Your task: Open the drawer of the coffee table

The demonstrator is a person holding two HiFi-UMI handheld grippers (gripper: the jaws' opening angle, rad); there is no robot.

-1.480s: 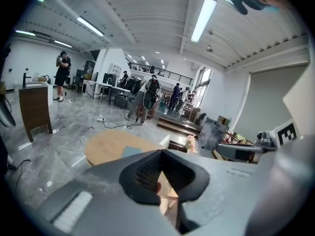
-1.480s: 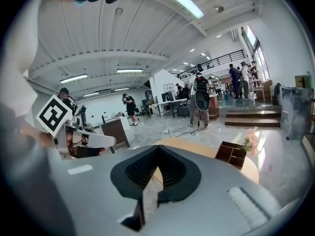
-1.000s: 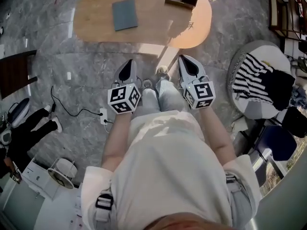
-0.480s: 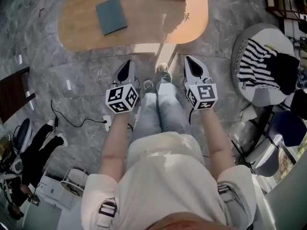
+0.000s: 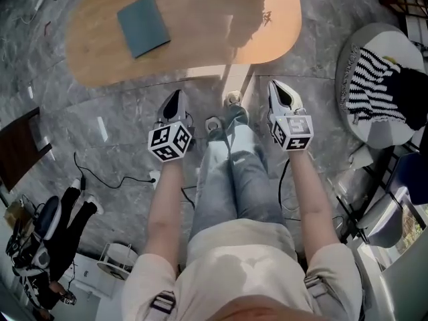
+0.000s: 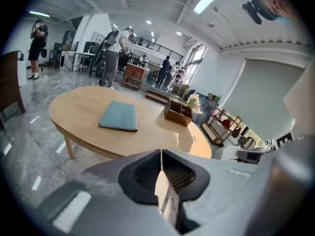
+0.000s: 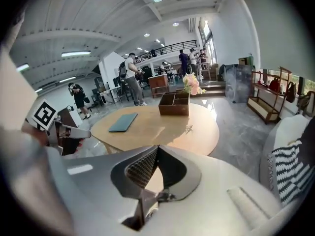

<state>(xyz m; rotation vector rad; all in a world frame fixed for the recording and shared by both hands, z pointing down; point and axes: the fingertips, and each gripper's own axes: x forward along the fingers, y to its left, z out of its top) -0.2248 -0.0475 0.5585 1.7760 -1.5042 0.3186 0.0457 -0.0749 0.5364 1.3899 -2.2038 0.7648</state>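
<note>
The oval wooden coffee table stands ahead of me, seen from above in the head view; its drawer does not show in any view. My left gripper is shut and empty, held short of the table's near edge. My right gripper is shut and empty too, at about the same distance from the table. In the left gripper view the table fills the middle and the jaws meet tip to tip. The right gripper view shows the table beyond its closed jaws.
A blue-grey book lies on the table and a dark wooden organiser box with flowers stands at its far end. A round seat with a striped cloth is to the right. A dark chair and cables are on the left floor.
Both grippers have sunk lower and edged closer to the table's near edge. The table has shifted up and left in the head view. Both stayed shut.
</note>
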